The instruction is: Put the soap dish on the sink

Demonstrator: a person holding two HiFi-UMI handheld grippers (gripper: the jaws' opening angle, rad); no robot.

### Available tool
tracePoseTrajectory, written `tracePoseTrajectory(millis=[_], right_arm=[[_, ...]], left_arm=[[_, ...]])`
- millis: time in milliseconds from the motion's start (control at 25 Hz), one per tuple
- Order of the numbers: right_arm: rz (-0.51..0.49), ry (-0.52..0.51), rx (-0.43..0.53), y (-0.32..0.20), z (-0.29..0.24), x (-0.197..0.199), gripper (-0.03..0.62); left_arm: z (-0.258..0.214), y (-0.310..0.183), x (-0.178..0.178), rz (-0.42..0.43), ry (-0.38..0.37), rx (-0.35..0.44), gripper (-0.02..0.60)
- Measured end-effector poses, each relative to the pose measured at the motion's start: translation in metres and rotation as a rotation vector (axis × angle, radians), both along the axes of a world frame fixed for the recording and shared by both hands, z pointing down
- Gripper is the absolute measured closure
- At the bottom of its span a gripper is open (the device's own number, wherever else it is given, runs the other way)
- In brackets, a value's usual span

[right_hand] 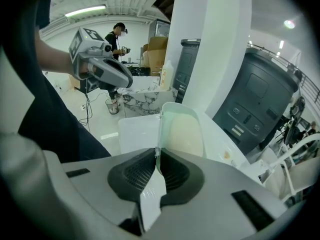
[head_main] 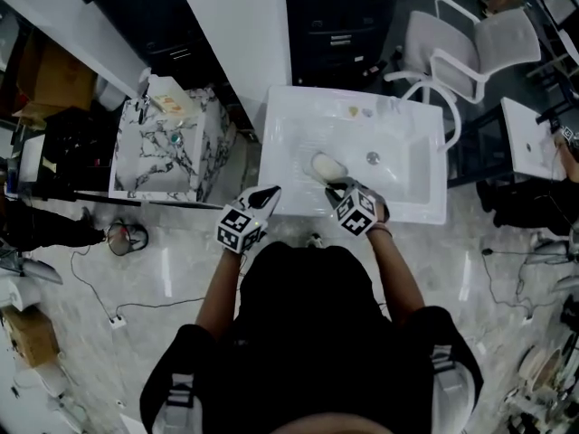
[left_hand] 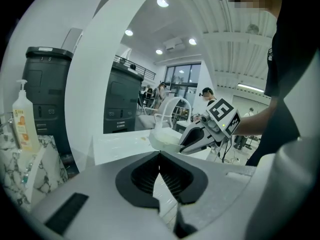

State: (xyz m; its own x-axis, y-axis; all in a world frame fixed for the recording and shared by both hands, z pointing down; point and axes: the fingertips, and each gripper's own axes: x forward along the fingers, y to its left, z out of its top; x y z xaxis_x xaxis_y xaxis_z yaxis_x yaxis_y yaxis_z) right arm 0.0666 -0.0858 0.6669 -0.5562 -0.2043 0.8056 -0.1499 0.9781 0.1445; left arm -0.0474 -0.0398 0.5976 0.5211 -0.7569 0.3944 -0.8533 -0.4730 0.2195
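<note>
The soap dish (head_main: 328, 166) is a white oval tray with a cream bar of soap in it. It hangs over the basin of the white sink (head_main: 425, 143), near the front rim. My right gripper (head_main: 336, 186) is shut on the dish's near edge. In the right gripper view the dish (right_hand: 182, 129) stands just beyond the closed jaws of the right gripper (right_hand: 158, 154). My left gripper (head_main: 269, 193) hovers by the sink's front left corner, shut and empty. The left gripper view shows the left gripper (left_hand: 159, 156) with its pads together, and the dish (left_hand: 165, 139) beyond.
A marble-patterned cabinet (head_main: 167, 152) stands left of the sink, with a pump bottle (left_hand: 22, 119) on it. The drain (head_main: 373, 158) lies right of the dish. White chairs (head_main: 470, 48) and dark cabinets (head_main: 344, 16) stand behind. Cables (head_main: 99, 287) trail on the floor.
</note>
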Motion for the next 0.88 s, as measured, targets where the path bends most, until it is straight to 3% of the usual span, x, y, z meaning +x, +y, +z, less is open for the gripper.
tracePoseTrajectory(millis=[480, 880], right_arm=[[-0.018, 0.009, 0.006, -0.018, 0.0, 0.029, 0.574], [-0.019, 0.012, 0.034, -0.019, 0.006, 0.028, 0.58]], left_arm=[[-0.002, -0.011, 0.033, -0.021, -0.004, 0.015, 0.581], [0.005, -0.007, 0.025, -0.019, -0.008, 0.004, 0.581]])
